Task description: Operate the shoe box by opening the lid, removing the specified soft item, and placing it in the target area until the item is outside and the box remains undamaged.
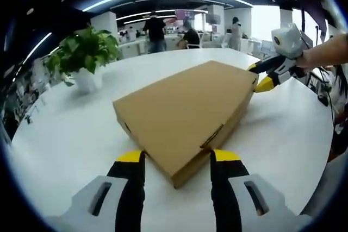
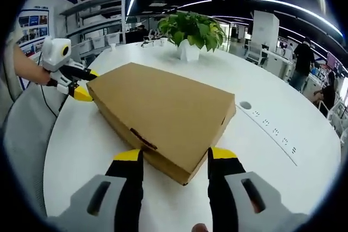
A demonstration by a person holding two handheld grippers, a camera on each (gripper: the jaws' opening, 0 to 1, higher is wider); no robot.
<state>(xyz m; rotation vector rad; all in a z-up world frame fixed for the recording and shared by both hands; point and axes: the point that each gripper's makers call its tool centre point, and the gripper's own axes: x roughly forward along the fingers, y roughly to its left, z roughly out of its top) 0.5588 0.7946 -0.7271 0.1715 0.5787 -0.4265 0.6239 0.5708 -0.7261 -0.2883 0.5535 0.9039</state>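
Observation:
A closed brown cardboard shoe box (image 1: 185, 110) lies flat on the round white table (image 1: 70, 145), lid down, with a tab slot on its near side. My left gripper (image 1: 178, 157) is open, its yellow-tipped jaws standing either side of the box's near corner. My right gripper (image 1: 260, 77) comes in at the far right corner of the box, a hand behind it. In the right gripper view the same box (image 2: 163, 112) has its near corner between the open jaws of my right gripper (image 2: 175, 155). My left gripper (image 2: 87, 83) sits at the box's far left corner.
A potted green plant (image 1: 81, 58) in a white pot stands on the table beyond the box (image 2: 190, 33). A strip of sockets (image 2: 272, 129) and a round grommet (image 2: 246, 105) are set into the tabletop. A grey chair (image 2: 22, 134) stands beside the table. People stand far off.

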